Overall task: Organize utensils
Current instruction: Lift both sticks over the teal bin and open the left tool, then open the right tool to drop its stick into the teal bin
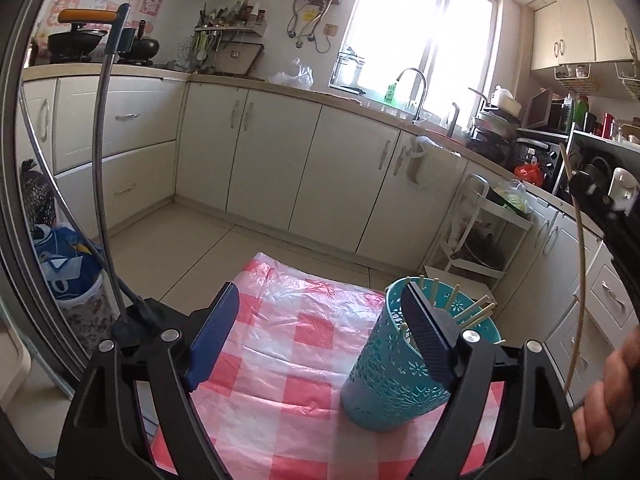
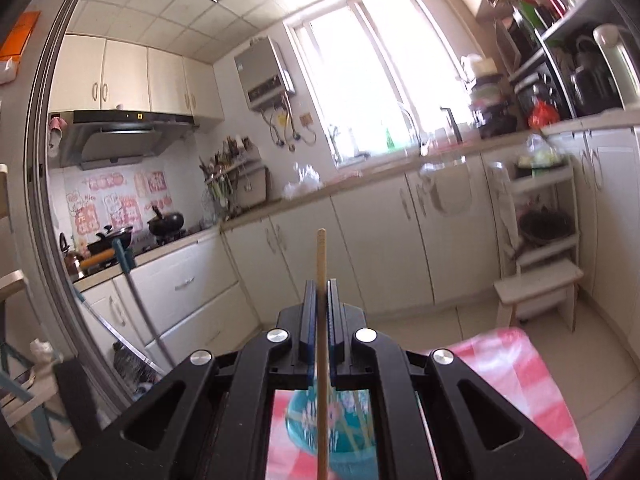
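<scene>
A teal perforated utensil holder (image 1: 394, 376) stands on the pink checkered table cover (image 1: 288, 344) and holds several wooden chopsticks (image 1: 476, 310). My left gripper (image 1: 320, 340) is open and empty, with its right finger in front of the holder's rim. My right gripper (image 2: 320, 300) is shut on a single wooden chopstick (image 2: 321, 256), held upright above the holder (image 2: 332, 436), which shows blurred below the fingers. In the left wrist view the right gripper (image 1: 592, 196) is at the right edge, with the chopstick (image 1: 580, 280) hanging down from it.
Cream kitchen cabinets (image 1: 280, 168) line the far walls, with a sink faucet (image 1: 416, 88) under the window. A white shelf cart (image 1: 476, 236) stands by the table's right side. A bin with a blue bag (image 1: 68, 272) stands left. A metal pole (image 1: 100, 152) rises left.
</scene>
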{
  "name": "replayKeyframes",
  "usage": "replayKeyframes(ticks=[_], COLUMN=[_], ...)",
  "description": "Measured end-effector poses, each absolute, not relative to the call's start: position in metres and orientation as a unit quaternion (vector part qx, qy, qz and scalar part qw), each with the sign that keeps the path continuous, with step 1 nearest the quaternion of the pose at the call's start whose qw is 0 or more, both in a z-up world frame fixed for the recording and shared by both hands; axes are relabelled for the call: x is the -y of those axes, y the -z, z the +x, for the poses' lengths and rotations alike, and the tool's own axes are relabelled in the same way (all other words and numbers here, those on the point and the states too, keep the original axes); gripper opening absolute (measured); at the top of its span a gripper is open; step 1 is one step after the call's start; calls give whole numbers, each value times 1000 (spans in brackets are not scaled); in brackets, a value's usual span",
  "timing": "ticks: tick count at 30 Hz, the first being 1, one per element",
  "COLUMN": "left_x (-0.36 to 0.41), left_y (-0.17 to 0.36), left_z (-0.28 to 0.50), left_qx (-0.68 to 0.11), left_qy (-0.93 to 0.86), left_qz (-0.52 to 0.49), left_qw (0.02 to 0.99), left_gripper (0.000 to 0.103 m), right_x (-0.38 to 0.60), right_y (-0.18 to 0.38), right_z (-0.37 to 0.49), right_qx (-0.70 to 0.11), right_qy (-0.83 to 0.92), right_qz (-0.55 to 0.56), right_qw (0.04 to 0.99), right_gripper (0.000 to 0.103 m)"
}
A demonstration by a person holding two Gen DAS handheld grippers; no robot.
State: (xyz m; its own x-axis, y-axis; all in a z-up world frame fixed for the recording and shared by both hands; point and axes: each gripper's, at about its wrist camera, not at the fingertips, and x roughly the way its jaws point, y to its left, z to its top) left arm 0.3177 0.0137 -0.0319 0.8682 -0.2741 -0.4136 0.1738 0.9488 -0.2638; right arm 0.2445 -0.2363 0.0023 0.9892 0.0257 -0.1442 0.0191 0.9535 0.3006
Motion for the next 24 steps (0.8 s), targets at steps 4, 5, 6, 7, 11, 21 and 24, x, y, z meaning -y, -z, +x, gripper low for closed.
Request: replayKeyframes(ticks=[4, 5, 6, 7, 11, 21, 24], left_x=[-10, -9, -6, -5, 0, 1, 1], left_y=[25, 25, 23, 22, 20, 25, 26], left_z=[319, 317, 316, 316, 316, 316, 317], left_qx=[-226, -224, -222, -222, -224, -236, -242], left_qy=[120, 122, 124, 128, 137, 137, 137], left_qz=[-100, -94, -90, -85, -74, -71, -70], left_qw=[962, 962, 963, 963, 962, 959, 958], left_gripper=[82, 82, 83, 84, 85, 87, 88], right_x=[234, 234, 236, 238, 234, 218, 220], right_y=[3, 8, 12, 21, 46, 82, 86], right_z=[280, 289, 295, 306, 317, 283, 259], right_qx=[-53, -57, -62, -76, -116, -181, -191], right_qy=[45, 55, 61, 69, 71, 41, 35], right_qz=[144, 144, 145, 148, 139, 98, 87], right_qw=[987, 986, 986, 984, 981, 978, 977], right_gripper=[6, 6, 6, 6, 6, 7, 20])
